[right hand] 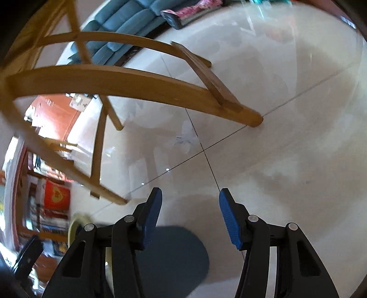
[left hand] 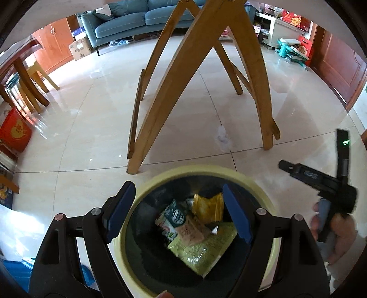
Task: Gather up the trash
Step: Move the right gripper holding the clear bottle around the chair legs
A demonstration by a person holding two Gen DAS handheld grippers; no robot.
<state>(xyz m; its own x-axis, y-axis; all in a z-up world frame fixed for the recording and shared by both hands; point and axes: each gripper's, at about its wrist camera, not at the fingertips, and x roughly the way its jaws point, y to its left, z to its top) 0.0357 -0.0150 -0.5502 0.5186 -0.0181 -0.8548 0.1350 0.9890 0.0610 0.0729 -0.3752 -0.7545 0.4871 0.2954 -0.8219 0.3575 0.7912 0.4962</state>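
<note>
Crinkled foil and plastic wrappers (left hand: 197,231) inside round pale-yellow bin (left hand: 259,185), left gripper (left hand: 179,213) spread above, right gripper (right hand: 189,217) apart over glossy tile floor (right hand: 275,114).

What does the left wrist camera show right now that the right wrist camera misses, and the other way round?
Only the left wrist view looks into the trash bin: a black-lined bin with a pale yellow rim holding a green wrapper, a yellow wrapper and a green-and-white packet, with the open left gripper over it. It also shows the right gripper from outside, held in a hand.

Only the right wrist view shows the open, empty right gripper over bare floor.

Both share the wooden table legs, teal sofa and a whitish scrap on the tiles.
</note>
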